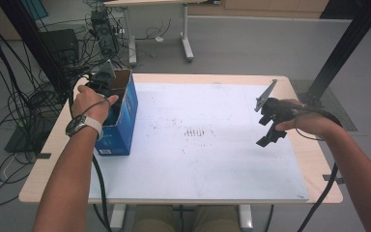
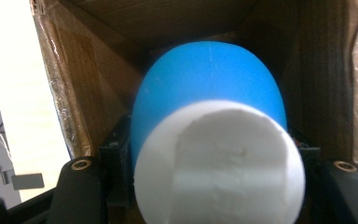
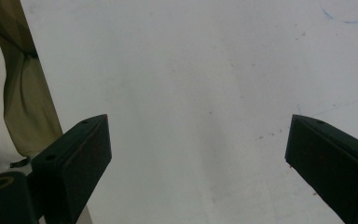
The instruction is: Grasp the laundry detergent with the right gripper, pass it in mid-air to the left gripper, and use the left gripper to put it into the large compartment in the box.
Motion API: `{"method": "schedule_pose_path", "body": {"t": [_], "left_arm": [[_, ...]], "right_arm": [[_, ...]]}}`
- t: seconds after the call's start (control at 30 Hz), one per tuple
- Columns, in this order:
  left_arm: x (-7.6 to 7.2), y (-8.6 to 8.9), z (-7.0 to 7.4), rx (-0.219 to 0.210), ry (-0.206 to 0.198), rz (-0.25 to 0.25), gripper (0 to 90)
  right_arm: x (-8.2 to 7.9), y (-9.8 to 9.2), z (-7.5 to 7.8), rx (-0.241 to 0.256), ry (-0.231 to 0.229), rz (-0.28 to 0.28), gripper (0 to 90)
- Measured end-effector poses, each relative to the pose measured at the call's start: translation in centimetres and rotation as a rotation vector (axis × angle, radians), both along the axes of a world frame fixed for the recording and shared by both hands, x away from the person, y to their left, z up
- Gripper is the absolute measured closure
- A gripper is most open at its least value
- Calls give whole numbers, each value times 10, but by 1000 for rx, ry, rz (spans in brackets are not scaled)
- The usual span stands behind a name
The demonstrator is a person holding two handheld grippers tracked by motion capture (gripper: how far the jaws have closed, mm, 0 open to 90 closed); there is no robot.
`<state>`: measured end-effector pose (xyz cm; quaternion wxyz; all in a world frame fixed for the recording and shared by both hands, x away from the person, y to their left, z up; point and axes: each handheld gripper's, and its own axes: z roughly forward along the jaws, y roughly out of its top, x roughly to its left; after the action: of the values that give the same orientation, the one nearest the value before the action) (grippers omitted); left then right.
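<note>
A blue cardboard box (image 1: 124,126) stands open-topped on the table's left side. My left gripper (image 1: 105,88) reaches down into it from above. In the left gripper view, my left gripper (image 2: 213,184) is shut on a rounded blue object with a white foam-like end (image 2: 209,93), and the box's brown inner walls (image 2: 88,84) surround it. My right gripper (image 1: 269,137) hovers over the right part of the white sheet (image 1: 198,159). The right gripper (image 3: 198,154) is open with its jaws wide apart, and only the bare sheet (image 3: 191,70) lies between them.
The white sheet covers most of the wooden table (image 1: 53,150); faint marks (image 1: 195,131) sit at its middle. Cables (image 1: 9,96) and equipment lie on the floor to the left. A black post (image 1: 340,48) stands behind the right corner.
</note>
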<state>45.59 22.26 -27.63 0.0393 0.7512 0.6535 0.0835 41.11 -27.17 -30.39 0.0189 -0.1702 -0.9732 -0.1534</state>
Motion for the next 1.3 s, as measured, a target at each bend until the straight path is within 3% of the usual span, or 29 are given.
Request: {"method": "schedule_pose_path", "body": {"t": [1.3], "left_arm": [[-1,-1,0,0,-9,-12,366]], "right_arm": [[-1,2,-1,-1,2,3,70]]}}
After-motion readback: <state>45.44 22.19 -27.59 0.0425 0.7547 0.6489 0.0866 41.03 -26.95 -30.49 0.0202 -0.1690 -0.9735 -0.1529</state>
